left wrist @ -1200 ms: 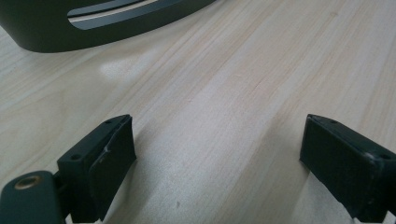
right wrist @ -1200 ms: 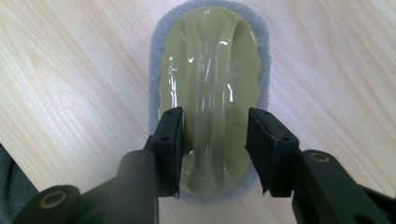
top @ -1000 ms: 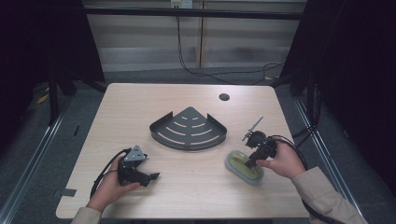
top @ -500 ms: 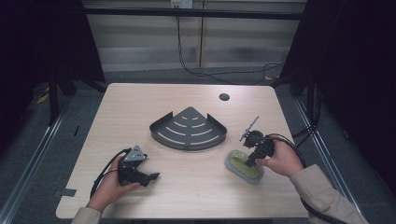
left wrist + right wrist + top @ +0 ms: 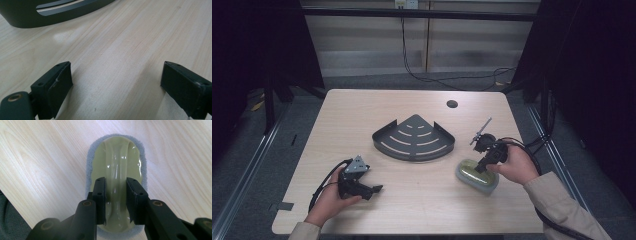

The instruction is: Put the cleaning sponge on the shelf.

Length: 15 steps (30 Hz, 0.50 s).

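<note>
The right gripper [image 5: 115,195] pinches the raised handle ridge of the green scrub pad [image 5: 116,167], near the table's [image 5: 362,115] right front, its long axis running toward the front-right edge. The left gripper [image 5: 116,87] rests spread wide. A dark corner shelf [image 5: 414,138] sits between, well apart.

Glossy olive plastic handle [image 5: 116,167] on rough grey sponge [image 5: 88,170] — pale wood-grain table [image 5: 362,110], matt.
</note>
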### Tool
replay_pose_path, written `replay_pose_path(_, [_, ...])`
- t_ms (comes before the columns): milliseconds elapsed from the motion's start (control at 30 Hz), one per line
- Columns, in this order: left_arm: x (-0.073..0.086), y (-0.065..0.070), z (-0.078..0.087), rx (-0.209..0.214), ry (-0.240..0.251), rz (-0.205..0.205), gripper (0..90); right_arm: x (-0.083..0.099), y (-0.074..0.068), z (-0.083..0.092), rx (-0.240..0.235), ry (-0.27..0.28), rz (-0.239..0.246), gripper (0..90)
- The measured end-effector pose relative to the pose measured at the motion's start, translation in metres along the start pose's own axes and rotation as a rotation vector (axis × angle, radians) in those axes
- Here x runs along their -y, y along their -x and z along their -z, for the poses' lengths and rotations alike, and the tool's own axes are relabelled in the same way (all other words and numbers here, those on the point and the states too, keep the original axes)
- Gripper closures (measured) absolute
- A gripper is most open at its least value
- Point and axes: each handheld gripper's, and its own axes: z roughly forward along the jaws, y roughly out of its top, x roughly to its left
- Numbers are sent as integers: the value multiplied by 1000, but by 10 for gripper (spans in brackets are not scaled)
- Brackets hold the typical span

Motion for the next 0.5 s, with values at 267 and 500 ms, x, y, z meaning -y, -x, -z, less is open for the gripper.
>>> replay_pose_path(267, [0,0,0,0,1,2,97,-6,7,11,5,9,-20,711])
replay_pose_path(500, [0,0,0,-2,8,6,97,-15,11,16,7,-5,-16,712])
